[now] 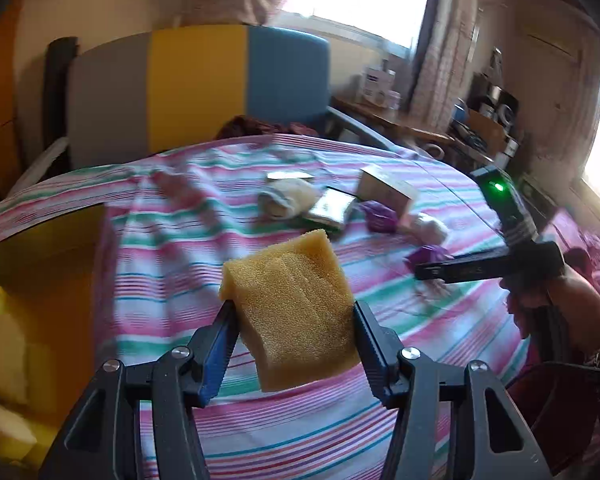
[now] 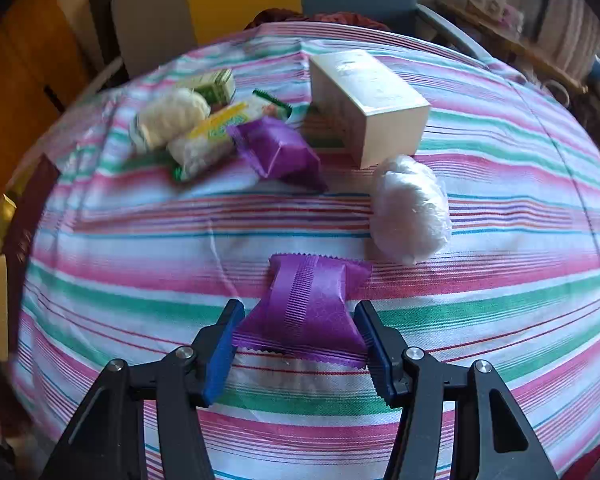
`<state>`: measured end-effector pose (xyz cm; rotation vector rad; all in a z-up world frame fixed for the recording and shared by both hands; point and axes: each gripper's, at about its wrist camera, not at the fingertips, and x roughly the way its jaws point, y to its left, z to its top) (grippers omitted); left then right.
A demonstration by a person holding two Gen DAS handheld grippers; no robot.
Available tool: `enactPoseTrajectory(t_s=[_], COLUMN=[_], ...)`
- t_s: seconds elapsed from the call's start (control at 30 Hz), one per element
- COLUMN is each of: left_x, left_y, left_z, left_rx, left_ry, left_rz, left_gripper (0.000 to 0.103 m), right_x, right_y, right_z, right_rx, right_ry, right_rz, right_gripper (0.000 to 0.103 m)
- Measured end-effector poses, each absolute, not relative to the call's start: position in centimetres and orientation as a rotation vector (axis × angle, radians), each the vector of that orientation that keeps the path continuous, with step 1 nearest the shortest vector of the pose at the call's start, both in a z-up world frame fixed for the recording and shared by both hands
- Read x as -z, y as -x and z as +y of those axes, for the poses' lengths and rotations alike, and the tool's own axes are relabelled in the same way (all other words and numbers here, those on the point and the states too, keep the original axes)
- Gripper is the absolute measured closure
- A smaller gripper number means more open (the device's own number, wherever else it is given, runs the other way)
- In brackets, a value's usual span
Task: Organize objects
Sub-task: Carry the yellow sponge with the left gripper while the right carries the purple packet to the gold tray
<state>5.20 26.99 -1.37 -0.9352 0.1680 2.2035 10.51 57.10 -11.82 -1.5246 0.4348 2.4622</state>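
Yellow sponge (image 1: 290,308) pinched between the left gripper (image 1: 294,322) fingers, held above the striped cloth (image 1: 380,440), tilted downward, right gripper (image 1: 424,270) at far right in a hand (image 1: 540,300); right view, right gripper (image 2: 298,332) pointing steeply down, fingers straddling the near purple packet (image 2: 308,308) on the cloth, contact unclear.

Packet (image 2: 312,312) before box (image 2: 370,106) (wrapped ball (image 2: 410,208) between), on bedsheet (image 2: 140,248)

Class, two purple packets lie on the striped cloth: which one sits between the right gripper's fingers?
The near purple packet, lying alone between the right gripper fingers. The other purple packet lies farther back against the snack pile.
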Motion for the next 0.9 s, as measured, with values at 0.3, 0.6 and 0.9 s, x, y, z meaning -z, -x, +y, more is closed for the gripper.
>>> enactPoseTrajectory(t_s=[0.3, 0.6, 0.9], left_x=[1.1, 3.0, 4.3], left_y=[-1.6, 1.0, 1.6], left_z=[20.5, 14.7, 10.8], left_rx=[-2.317, -2.359, -2.34], left_ry=[1.039, 1.18, 1.302], left_rz=[0.078, 0.029, -0.033], left_gripper=[0.046, 0.045, 0.045], right_x=[10.4, 9.2, 6.5], right_y=[-11.0, -9.6, -9.9], right_z=[56.2, 54.0, 48.3], right_rx=[-2.549, -2.654, -2.8], right_ry=[1.452, 1.418, 1.361], right_rz=[0.449, 0.535, 0.605], right_gripper=[0.045, 0.045, 0.045])
